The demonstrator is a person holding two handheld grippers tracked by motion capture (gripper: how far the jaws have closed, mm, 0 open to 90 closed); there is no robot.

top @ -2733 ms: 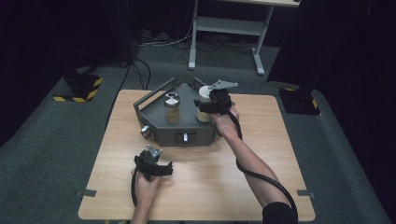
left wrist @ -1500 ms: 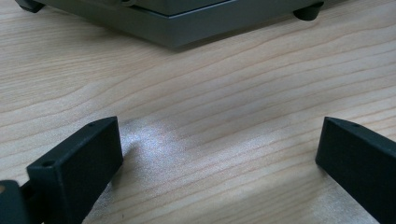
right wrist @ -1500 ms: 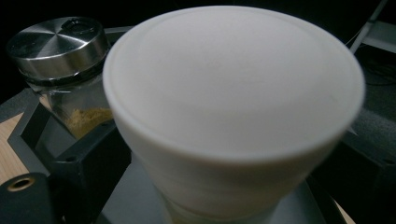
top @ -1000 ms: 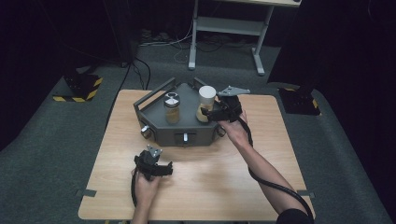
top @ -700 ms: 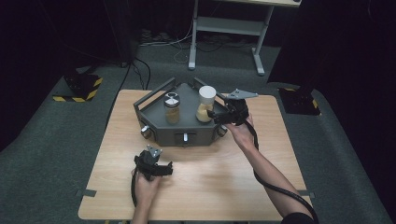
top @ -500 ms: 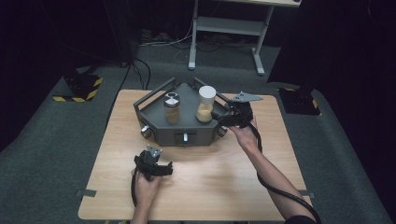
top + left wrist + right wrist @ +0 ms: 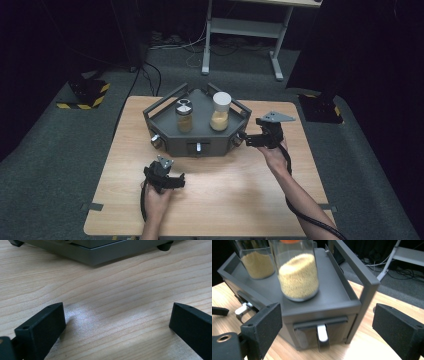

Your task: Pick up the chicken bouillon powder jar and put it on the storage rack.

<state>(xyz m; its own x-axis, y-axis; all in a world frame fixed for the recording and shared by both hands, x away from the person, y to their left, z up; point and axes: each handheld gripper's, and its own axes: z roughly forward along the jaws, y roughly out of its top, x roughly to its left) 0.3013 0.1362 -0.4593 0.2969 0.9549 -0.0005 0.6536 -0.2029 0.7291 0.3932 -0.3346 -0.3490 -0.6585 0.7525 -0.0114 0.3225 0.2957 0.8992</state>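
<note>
A dark grey angular box [image 7: 172, 139] with small drawers stands at the table's far middle. On its top stand a white-lidded jar [image 7: 220, 111] of pale grains and a shorter jar [image 7: 184, 116] with a dark lid. My right gripper [image 7: 246, 138] hovers by the box's right front face, jaws open, nothing between them. In the right gripper view the open jaws [image 7: 328, 317] frame a drawer with a metal handle [image 7: 322, 334], below the grain jar [image 7: 298, 277]. My left gripper [image 7: 169, 180] rests open on the wood near the front; its view [image 7: 117, 320] has bare table between the jaws.
The box has raised rails [image 7: 359, 270] around its top and more metal drawer knobs [image 7: 156, 142] on its other faces. The box's base [image 7: 100, 253] lies ahead of the left gripper. A white table frame [image 7: 240, 30] stands on the dark floor beyond.
My right gripper has drawn away from the white-lidded jar, moving right and down to the box's right front face. The jar stays standing on the box. The left gripper has kept still.
</note>
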